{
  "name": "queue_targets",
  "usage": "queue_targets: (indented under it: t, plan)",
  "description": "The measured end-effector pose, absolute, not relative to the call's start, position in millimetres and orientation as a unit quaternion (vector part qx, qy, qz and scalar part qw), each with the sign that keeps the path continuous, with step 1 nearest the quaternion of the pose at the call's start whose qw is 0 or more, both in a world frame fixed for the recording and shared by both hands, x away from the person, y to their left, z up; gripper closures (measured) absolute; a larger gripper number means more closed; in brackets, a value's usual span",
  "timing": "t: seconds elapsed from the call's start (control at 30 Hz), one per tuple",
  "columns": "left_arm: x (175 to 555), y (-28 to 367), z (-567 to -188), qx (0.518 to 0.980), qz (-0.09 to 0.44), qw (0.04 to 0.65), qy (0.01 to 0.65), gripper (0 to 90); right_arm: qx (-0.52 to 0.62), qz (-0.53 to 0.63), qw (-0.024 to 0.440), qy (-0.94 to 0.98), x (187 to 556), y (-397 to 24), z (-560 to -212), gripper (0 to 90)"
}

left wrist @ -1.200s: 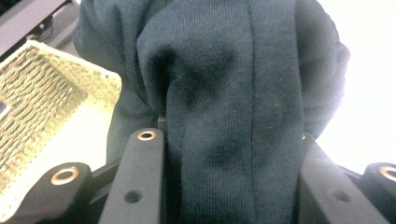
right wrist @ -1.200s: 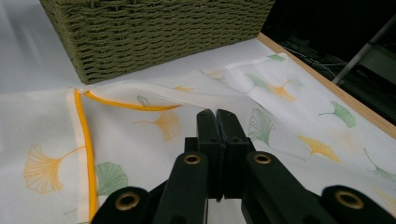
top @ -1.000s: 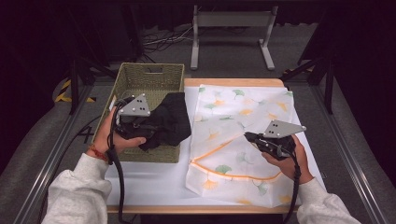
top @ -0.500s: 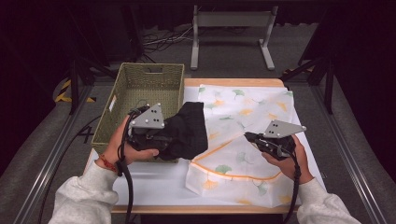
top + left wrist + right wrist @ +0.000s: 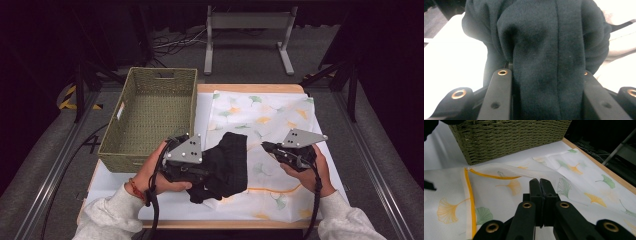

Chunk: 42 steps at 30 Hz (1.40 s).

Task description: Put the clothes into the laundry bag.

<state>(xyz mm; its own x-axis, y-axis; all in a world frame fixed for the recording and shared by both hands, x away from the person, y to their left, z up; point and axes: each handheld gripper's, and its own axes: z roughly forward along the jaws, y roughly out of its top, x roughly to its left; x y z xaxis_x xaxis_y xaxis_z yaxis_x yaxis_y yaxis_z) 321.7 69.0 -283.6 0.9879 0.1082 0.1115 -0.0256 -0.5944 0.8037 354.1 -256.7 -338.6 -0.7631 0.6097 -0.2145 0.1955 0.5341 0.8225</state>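
Note:
A black garment (image 5: 227, 162) hangs bunched from my left gripper (image 5: 204, 172), over the near left part of a white mesh bag (image 5: 265, 115) printed with yellow and green leaves. In the left gripper view the black garment (image 5: 549, 50) fills the gap between the jaws, which are shut on it. My right gripper (image 5: 266, 146) rests on the bag at the right, pointing left. In the right gripper view its jaws (image 5: 540, 181) are shut, pinching the raised top layer of the mesh bag (image 5: 499, 202) near its yellow-trimmed opening.
A woven green basket (image 5: 150, 75) stands at the table's left, its wall (image 5: 511, 137) just beyond the bag. The white tabletop (image 5: 115, 185) shows at the near left. A metal stand (image 5: 247, 20) stands on the floor behind the table.
My left gripper has carried the black garment out of the basket, to the right and nearer, over the bag's left side. The right gripper has stayed put.

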Motion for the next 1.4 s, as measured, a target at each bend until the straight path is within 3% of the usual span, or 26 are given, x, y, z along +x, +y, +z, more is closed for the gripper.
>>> queue_targets:
  t: [0.33, 0.67, 0.87, 1.4]
  plan:
    - [315, 39, -301, 0.899, 0.057, 0.435, -0.003, 66.9, 0.239, 0.417, 0.247, 0.841, 354, -255, -339, 89.9]
    - [317, 0, -339, 0.923, 0.048, 0.381, -0.011, 66.8, 0.239, 0.42, 0.244, 0.841, 354, -254, -340, 89.9]
    - [327, -12, -362, 0.934, 0.035, 0.356, 0.01, 66.7, 0.234, 0.42, 0.24, 0.843, 353, -252, -340, 89.9]
    - [337, -44, -395, 0.95, 0.076, 0.295, 0.076, 65.7, 0.223, 0.421, 0.231, 0.848, 348, -246, -340, 89.9]
